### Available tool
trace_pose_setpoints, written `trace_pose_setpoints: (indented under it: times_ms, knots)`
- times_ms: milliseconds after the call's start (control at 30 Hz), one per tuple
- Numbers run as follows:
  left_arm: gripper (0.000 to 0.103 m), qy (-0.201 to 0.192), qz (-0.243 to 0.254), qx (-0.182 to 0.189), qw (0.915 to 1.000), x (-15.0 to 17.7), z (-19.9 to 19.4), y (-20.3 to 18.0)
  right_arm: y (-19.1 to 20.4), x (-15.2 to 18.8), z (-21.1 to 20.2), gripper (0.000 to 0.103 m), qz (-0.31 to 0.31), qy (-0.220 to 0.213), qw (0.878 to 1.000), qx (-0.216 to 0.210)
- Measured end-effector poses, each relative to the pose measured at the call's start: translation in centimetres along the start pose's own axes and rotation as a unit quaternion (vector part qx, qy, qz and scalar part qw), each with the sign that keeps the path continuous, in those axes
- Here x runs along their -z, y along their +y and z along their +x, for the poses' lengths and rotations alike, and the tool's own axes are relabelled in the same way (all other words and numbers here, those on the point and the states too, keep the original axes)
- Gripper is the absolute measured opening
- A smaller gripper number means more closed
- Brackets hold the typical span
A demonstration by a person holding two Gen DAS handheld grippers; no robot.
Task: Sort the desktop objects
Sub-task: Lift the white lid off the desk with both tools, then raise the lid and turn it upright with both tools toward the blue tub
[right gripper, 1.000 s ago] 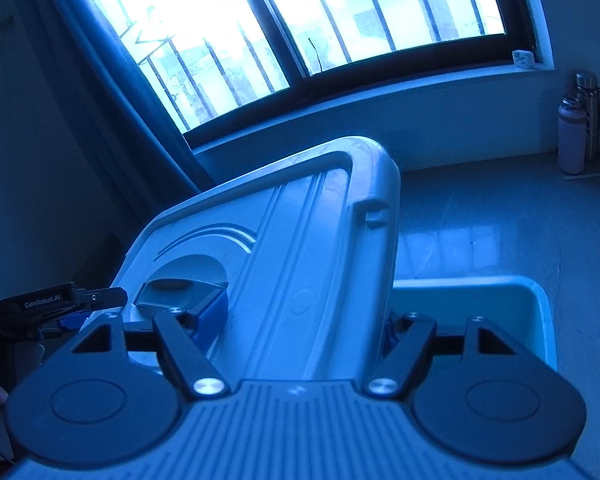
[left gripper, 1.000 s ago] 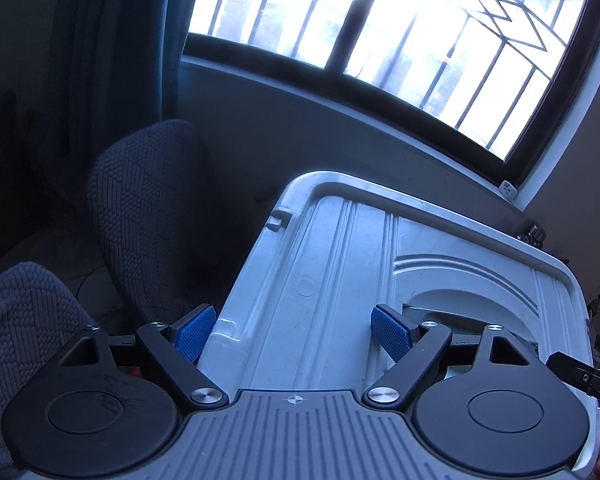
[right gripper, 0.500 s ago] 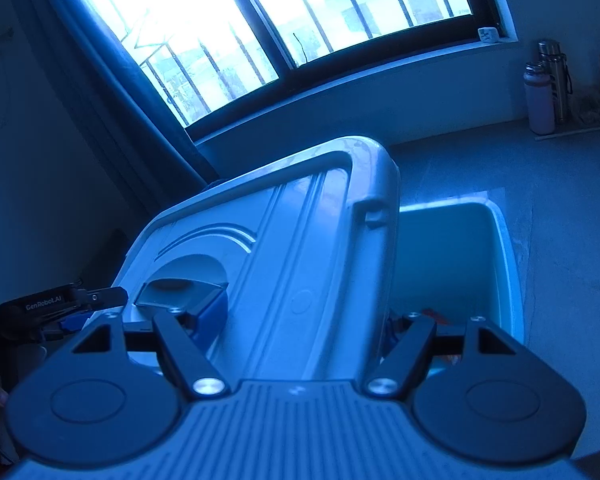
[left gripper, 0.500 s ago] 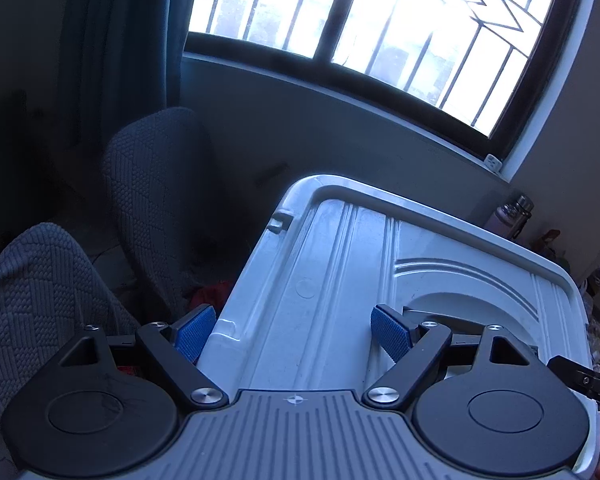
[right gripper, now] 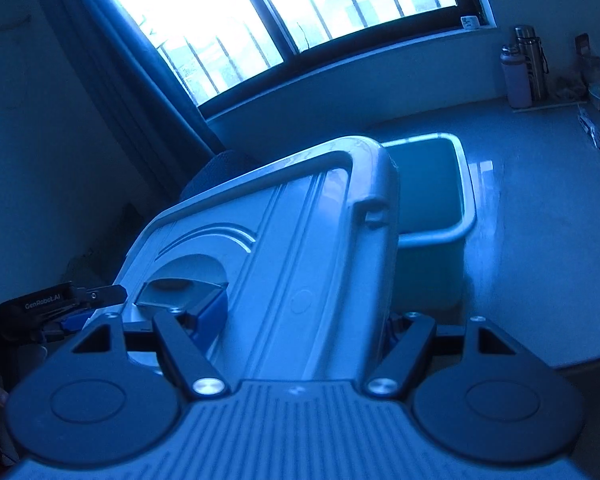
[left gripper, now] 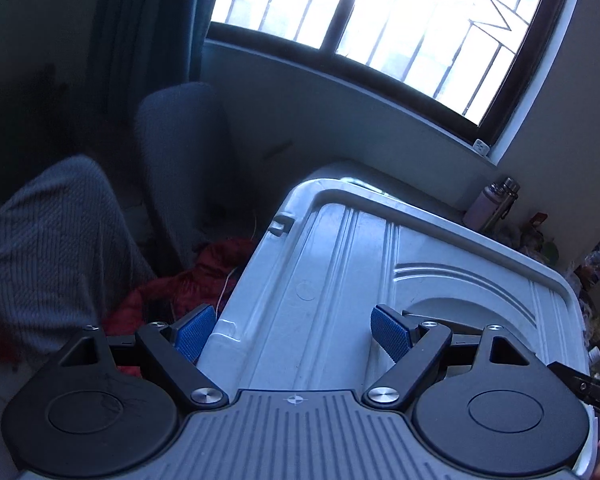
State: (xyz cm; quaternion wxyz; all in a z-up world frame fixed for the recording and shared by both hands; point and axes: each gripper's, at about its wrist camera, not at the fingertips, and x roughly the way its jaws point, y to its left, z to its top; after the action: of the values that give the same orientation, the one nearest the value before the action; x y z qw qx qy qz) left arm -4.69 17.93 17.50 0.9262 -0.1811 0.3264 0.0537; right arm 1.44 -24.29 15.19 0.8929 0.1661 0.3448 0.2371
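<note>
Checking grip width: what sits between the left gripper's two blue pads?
In the left wrist view, the near-left corner of the white bin lid fills the gap of the left gripper; the lid's edge sits beside the outer pad.

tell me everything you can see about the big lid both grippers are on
The lid is a large pale grey rectangle that looks like moulded plastic, with rounded corners, a raised rim, long parallel ribs, a small latch notch on one edge and curved ridges around a recessed handle well. It is held tilted in the air: the left gripper clamps one near corner and the right gripper the other, each with one pad in the well and one outside the rim. Beyond and below its far edge stands an open bin.
</note>
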Motion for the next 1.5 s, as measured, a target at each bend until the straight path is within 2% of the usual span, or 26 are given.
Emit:
trace_pose_setpoints:
  times_ms: [233,433,733,1100,1133,1167,1200,1233,1267,1300,1333,1400,1467,1500]
  knots:
    - [0.085,0.016,0.017,-0.016,0.9996,7.8,-5.7,0.0,0.6,6.6,-5.1,0.073,0.012,0.009,1.000,-0.003]
    - [0.085,0.008,0.023,-0.021,0.9995,11.7,-10.2,0.7,1.8,10.6,-8.7,0.073,0.022,0.007,1.000,-0.005]
    - [0.085,0.005,0.035,-0.025,0.9991,14.3,-14.2,1.1,2.7,13.7,-12.0,0.073,0.020,0.003,1.000,-0.010]
    - [0.085,0.011,0.045,-0.034,0.9983,15.2,-15.3,0.3,2.1,15.7,-12.4,0.073,0.028,0.010,0.999,-0.016]
    - [0.085,0.013,0.044,-0.012,0.9989,15.1,-15.2,0.2,2.1,15.7,-12.3,0.070,0.023,0.010,0.999,-0.021]
    - [0.085,0.022,0.037,0.015,0.9990,15.0,-15.0,0.0,2.4,15.7,-12.0,0.055,0.012,0.016,0.999,-0.026]
    - [0.085,0.025,0.036,0.028,0.9986,14.9,-14.9,-0.6,2.8,15.8,-11.6,0.047,0.008,0.025,0.999,-0.030]
    - [0.085,0.015,0.055,0.021,0.9982,14.8,-14.9,-1.6,3.0,15.8,-11.2,0.027,0.011,0.030,0.999,-0.032]
    - [0.085,-0.001,0.075,0.006,0.9972,14.6,-14.8,-2.5,3.5,15.8,-10.5,0.021,-0.005,0.029,0.999,-0.027]
    - [0.085,-0.007,0.085,0.001,0.9964,14.2,-14.5,-2.9,4.2,15.8,-9.7,0.020,-0.031,0.028,0.999,-0.020]
    - [0.085,0.002,0.084,0.012,0.9964,13.5,-13.7,-3.0,5.0,15.8,-8.4,0.018,-0.062,0.024,0.998,-0.011]
    - [0.085,0.017,0.055,0.020,0.9981,12.5,-12.1,-2.3,4.0,16.2,-4.1,0.011,-0.036,0.071,0.997,-0.009]
    - [0.085,0.030,0.041,0.006,0.9987,13.2,-11.4,-1.1,2.5,17.1,-0.4,0.011,-0.008,0.119,0.993,-0.007]
    - [0.085,0.041,0.039,-0.005,0.9984,14.0,-11.1,-0.3,1.8,17.9,0.1,0.008,0.004,0.134,0.991,-0.015]
